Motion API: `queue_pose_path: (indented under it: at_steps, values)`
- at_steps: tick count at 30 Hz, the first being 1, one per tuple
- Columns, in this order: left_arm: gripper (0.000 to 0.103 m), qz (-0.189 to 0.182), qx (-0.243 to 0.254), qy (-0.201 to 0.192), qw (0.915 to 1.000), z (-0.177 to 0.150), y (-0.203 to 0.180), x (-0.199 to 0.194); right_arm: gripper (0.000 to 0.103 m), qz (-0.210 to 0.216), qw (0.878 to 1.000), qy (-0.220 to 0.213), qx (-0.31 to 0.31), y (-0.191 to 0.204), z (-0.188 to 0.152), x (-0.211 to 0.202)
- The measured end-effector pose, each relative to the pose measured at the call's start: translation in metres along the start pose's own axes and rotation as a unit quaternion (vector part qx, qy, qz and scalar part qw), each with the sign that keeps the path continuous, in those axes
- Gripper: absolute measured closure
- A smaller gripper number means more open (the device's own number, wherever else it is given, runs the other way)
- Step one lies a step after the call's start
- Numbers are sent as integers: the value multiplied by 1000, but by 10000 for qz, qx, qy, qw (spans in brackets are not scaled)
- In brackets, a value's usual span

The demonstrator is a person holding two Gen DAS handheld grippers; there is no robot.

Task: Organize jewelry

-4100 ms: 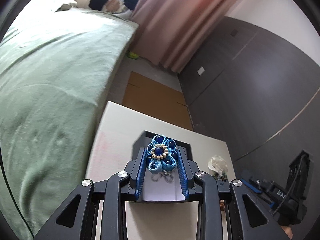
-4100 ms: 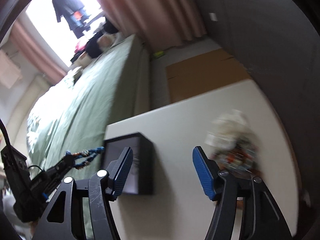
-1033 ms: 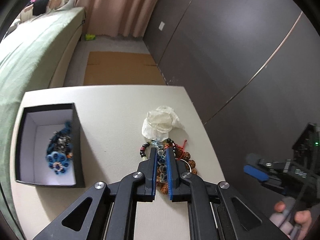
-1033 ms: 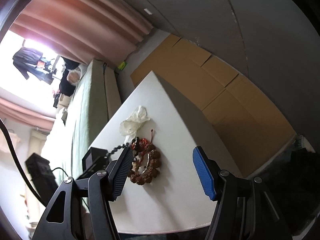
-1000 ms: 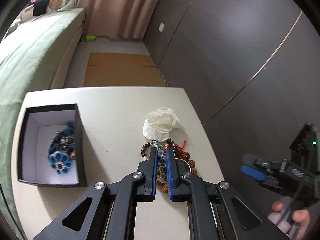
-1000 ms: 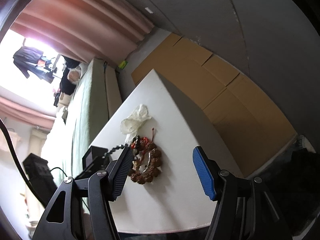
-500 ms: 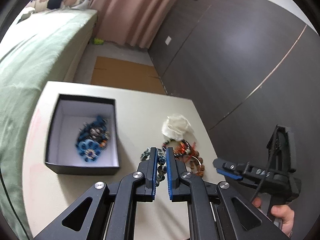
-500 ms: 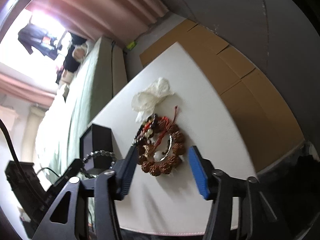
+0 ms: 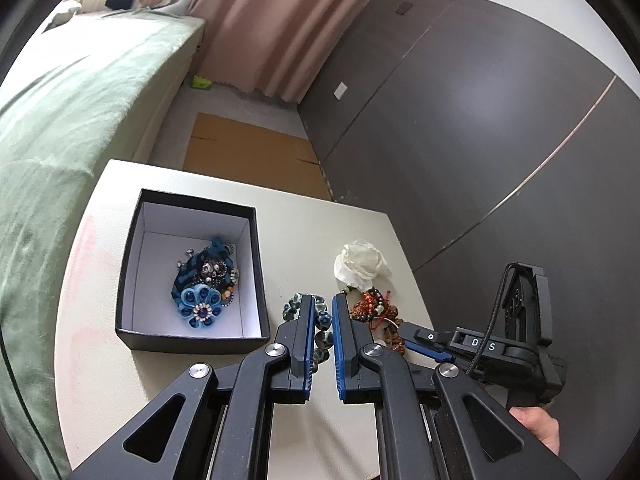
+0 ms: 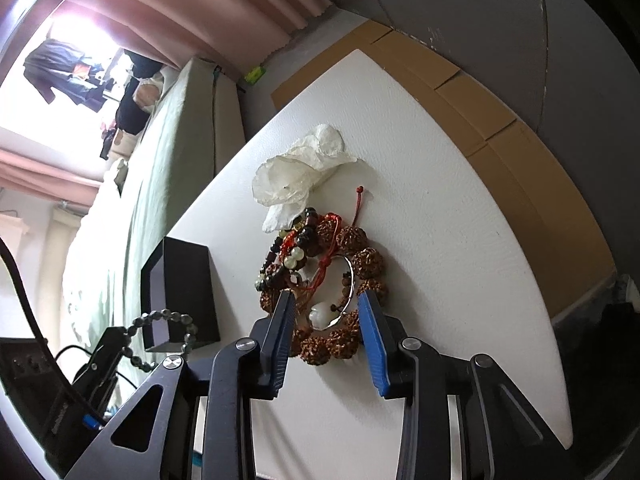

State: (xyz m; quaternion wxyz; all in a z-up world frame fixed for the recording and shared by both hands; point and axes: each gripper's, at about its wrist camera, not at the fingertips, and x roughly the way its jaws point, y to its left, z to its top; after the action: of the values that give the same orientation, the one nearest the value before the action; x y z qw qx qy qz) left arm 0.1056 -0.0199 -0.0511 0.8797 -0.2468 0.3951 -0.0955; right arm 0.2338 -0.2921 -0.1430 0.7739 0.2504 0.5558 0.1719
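My left gripper [image 9: 321, 312] is shut on a grey-green bead bracelet [image 9: 322, 322], held above the table beside the black box [image 9: 191, 342]. The same bracelet [image 10: 160, 316] hangs from the left gripper in the right wrist view. The box holds a blue flower ornament [image 9: 200, 304] and dark beaded pieces. My right gripper [image 10: 326, 312] is open, its fingers on either side of the jewelry pile [image 10: 320, 268]: a brown seed-bead bracelet, red cord, dark beads and a white pendant. In the left wrist view the pile [image 9: 374, 306] lies right of my left fingers.
A crumpled white tissue [image 10: 300, 172] lies against the pile's far side. The white table [image 10: 460, 220] ends close on the right and near sides. A green bed [image 9: 60, 120] runs along the left; cardboard [image 9: 248, 152] lies on the floor beyond.
My left gripper has lifted the grey-green bracelet off the pile and carried it left toward the box. My right gripper has come down to the pile and narrowed around it.
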Motion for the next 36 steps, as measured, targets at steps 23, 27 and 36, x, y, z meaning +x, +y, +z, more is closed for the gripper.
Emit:
queue_pose_path:
  at_steps: [23,27,36]
  values:
    - [95,60,-292,-88,9995,10,21,-10,96,245,9993,-272,31,20,3,1]
    - [95,51,-298,-247,9992,11,22,-24,97,385,9979,-499,-137,27,-3,-19]
    - [95,175,-490,-618,9967,18,42,-57,97,935,9905,-825,-582,66,-12,-37]
